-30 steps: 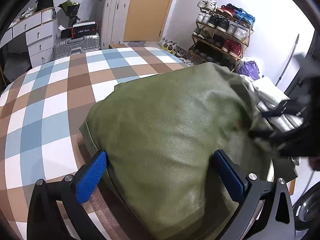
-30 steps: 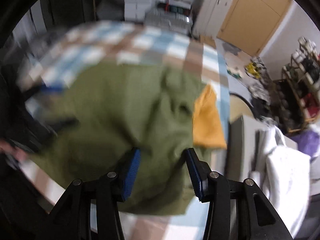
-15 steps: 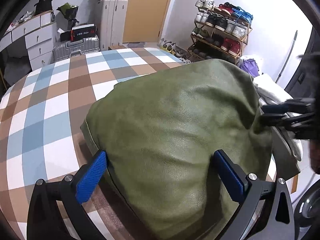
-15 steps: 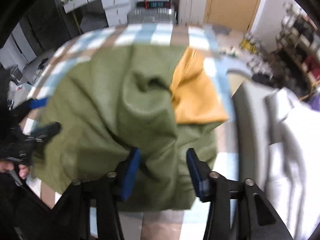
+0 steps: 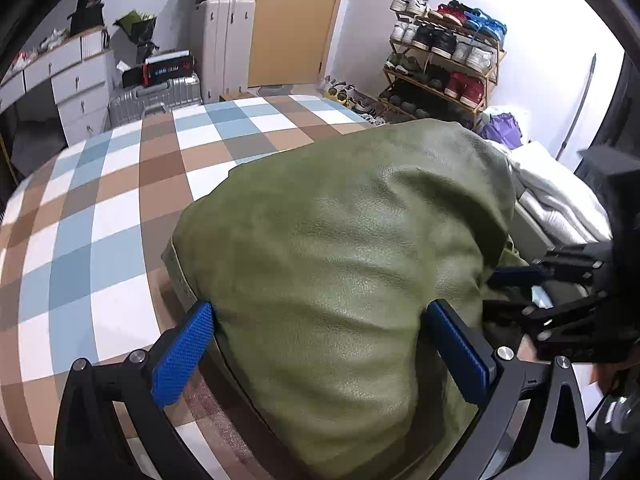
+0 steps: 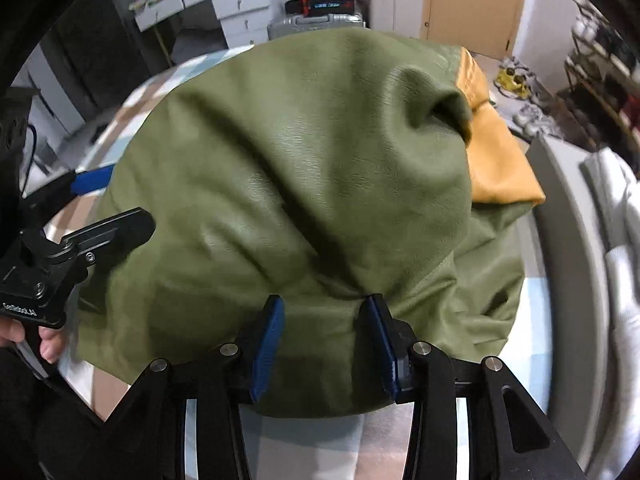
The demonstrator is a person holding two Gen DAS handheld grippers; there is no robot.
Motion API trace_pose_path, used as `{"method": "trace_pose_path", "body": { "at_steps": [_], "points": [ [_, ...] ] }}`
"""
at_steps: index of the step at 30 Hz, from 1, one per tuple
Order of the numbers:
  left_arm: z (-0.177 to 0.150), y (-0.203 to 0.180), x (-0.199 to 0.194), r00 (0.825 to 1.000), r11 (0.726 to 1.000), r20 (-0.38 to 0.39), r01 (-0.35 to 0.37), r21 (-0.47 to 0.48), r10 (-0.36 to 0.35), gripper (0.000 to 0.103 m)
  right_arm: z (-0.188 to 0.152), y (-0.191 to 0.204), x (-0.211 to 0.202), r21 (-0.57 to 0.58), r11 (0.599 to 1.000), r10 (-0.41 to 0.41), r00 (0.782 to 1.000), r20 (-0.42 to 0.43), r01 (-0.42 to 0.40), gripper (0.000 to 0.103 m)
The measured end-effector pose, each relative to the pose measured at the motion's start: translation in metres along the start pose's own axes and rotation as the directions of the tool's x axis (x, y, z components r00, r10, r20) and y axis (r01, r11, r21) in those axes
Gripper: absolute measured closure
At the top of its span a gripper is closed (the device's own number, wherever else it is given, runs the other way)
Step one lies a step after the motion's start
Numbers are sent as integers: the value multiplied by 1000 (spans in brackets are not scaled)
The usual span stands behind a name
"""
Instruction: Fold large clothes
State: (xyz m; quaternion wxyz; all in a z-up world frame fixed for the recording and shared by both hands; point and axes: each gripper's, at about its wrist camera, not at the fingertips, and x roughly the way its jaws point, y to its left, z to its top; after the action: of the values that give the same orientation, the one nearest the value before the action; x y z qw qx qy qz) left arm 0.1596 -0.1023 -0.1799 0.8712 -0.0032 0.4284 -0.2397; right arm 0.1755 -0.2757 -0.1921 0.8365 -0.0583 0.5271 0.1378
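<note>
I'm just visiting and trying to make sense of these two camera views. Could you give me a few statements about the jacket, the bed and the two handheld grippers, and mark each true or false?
1. The green jacket lies on a checked bedspread. True.
2. The jacket's lining is purple. False: the exposed lining is orange-yellow.
3. The right gripper has jacket fabric bunched between its blue pads. True.
4. The left gripper is closed tight on a thin fold. False: its jaws stand wide apart around the jacket's bulk.
5. The shoe rack stands empty. False: it is full of shoes.
</note>
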Motion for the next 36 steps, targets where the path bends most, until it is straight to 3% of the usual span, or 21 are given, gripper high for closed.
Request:
{"method": "trace_pose_path", "body": {
  "at_steps": [3, 5, 7, 9, 11, 12, 14, 18, 21, 24, 25, 26, 27, 29, 31, 33, 36],
  "points": [
    [0, 3, 0, 1000, 1000, -2, 17, -4, -17, 1, 19, -3, -34, -5, 1000, 12, 1000, 27, -12, 75],
    [0, 1, 0, 1000, 1000, -1, 11, 1, -11, 1, 34, -12, -64, 9, 997, 72, 989, 132, -73, 75],
    [1, 1, 1, 1000, 1000, -5, 8, -5, -8, 1, 55, -16, -85, 19, 998, 58, 973, 224, -64, 72],
    [2, 1, 1, 1000, 1000, -10, 7, -13, -7, 1, 80, -14, -77, 16, 999, 28, 979, 203, -32, 72],
    [2, 0, 1, 1000, 1000, -8, 6, -11, -6, 1, 98, -8, -54, -28, 995, -86, 984, 155, 91, 74],
    [2, 0, 2, 1000, 1000, -7, 6, -6, -6, 1, 108, -6, -38, -43, 988, -141, 982, 122, 147, 74],
    [2, -1, 1, 1000, 1000, 7, 6, 7, -6, 1, 117, -11, 0, -36, 984, -173, 985, 15, 173, 74],
    [6, 5, 1, 999, 999, 25, 26, -29, -25, 1, 122, -6, 35, -88, 961, -264, 965, 3, 263, 76],
    [7, 9, -1, 999, 998, 13, 49, -35, -49, 1, 104, -17, 28, -22, 976, -217, 976, 7, 217, 75],
    [7, 16, -8, 999, 998, 5, 54, -45, -53, 1, 101, -32, 6, -2, 996, -94, 995, 17, 95, 72],
    [7, 21, -13, 999, 997, 3, 42, -61, -42, 1, 99, -39, -2, 25, 999, -33, 999, 31, 32, 69],
    [8, 26, -17, 1000, 996, 2, 24, -82, -24, 1, 95, -48, -12, 65, 997, 43, 997, 66, -48, 57],
    [7, 35, -24, 1000, 993, 8, 15, -120, -14, 1, 86, -60, -29, 112, 986, 112, 986, 125, -127, 34],
    [4, 55, -34, 998, 976, 27, 60, -207, -56, 1, 71, -73, -46, 153, 979, 104, 977, 189, -133, 5],
    [-2, 76, -33, 993, 943, 6, 117, -312, -121, 1, 61, -83, -49, 153, 983, 76, 979, 191, -106, 3],
    [-10, 93, -21, 979, 895, -25, 172, -412, -200, 1, 50, -95, -37, 157, 979, 109, 983, 145, -131, 4],
    [-22, 102, 3, 944, 829, -78, 240, -506, -321, 1, 42, -108, -16, 193, 958, 193, 973, 123, -214, 1]
  ]
}}
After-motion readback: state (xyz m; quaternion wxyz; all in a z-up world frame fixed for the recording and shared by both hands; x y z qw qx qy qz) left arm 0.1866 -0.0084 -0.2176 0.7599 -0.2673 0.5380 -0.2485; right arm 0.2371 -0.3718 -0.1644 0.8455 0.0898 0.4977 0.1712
